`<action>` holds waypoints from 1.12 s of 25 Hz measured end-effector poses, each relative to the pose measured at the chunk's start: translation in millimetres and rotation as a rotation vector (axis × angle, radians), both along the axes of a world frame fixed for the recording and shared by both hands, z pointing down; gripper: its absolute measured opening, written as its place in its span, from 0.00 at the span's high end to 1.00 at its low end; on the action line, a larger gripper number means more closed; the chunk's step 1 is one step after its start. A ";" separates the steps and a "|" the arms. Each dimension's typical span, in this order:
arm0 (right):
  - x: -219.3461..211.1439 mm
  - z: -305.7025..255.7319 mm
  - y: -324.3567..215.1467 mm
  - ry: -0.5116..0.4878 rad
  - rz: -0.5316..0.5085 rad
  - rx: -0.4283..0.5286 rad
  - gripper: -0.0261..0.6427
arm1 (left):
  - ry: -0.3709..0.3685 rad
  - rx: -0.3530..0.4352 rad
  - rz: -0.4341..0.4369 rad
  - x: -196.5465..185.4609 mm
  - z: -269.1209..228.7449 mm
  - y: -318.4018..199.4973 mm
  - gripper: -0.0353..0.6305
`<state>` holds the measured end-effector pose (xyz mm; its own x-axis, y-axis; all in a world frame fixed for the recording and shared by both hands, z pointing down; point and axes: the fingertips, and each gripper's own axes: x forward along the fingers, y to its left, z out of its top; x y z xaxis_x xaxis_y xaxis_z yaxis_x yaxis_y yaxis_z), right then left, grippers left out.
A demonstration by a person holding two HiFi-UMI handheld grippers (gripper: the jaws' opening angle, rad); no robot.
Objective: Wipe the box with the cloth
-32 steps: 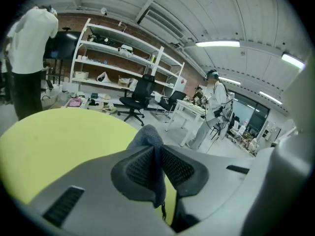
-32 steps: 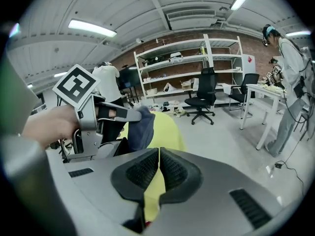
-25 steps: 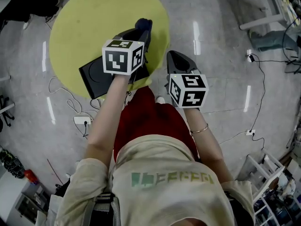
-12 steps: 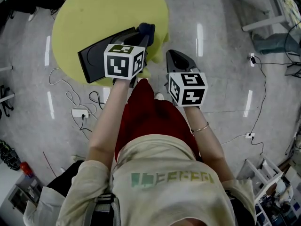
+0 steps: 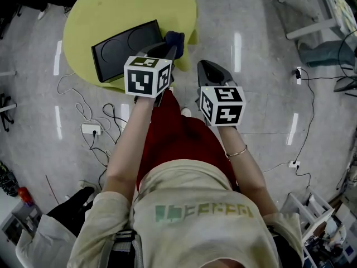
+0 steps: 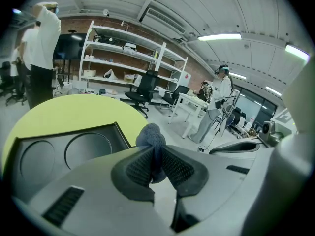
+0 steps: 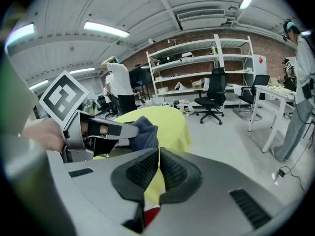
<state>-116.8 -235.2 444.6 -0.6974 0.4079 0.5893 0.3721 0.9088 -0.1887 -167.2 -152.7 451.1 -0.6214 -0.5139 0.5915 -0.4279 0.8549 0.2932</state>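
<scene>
The box [image 5: 125, 49] is a flat black tray-like case with two round recesses, lying on a round yellow table [image 5: 100, 10]. My left gripper [image 5: 169, 44] is shut on a dark blue cloth [image 5: 175, 37], held at the box's right corner. In the left gripper view the cloth [image 6: 151, 137] bulges out between the jaws, with the box [image 6: 59, 151] just left of it. My right gripper [image 5: 204, 67] hangs over the floor to the right of the table, shut on nothing. Its own view shows the left gripper [image 7: 101, 131] and the cloth [image 7: 146, 132] in front of the table [image 7: 170, 119].
Cables and a power strip [image 5: 92, 129] lie on the floor left of my legs. A person [image 5: 42, 242] stands at the lower left. Shelves [image 6: 123, 58], office chairs [image 7: 214, 95], white desks [image 6: 194, 107] and other people [image 6: 221, 95] surround the table.
The left gripper and cloth have come off the top of the box to its right corner, so the whole box top now shows. The right gripper has stayed put.
</scene>
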 end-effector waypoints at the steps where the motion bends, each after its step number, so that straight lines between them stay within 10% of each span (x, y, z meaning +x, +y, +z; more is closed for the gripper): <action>1: 4.8 0.0 -1.5 -0.001 -0.002 0.000 0.90 | -0.002 0.000 -0.003 5.4 -0.3 -1.1 0.86; 28: 98.4 -20.1 21.8 -0.052 -0.183 -0.029 0.90 | -0.043 0.012 -0.269 158.9 -14.1 63.8 0.86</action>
<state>-18.4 -213.4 424.5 -0.6390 0.5473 0.5406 0.5410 0.8193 -0.1900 -8.3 -88.8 437.0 -0.7606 -0.3343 0.5566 -0.1985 0.9359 0.2909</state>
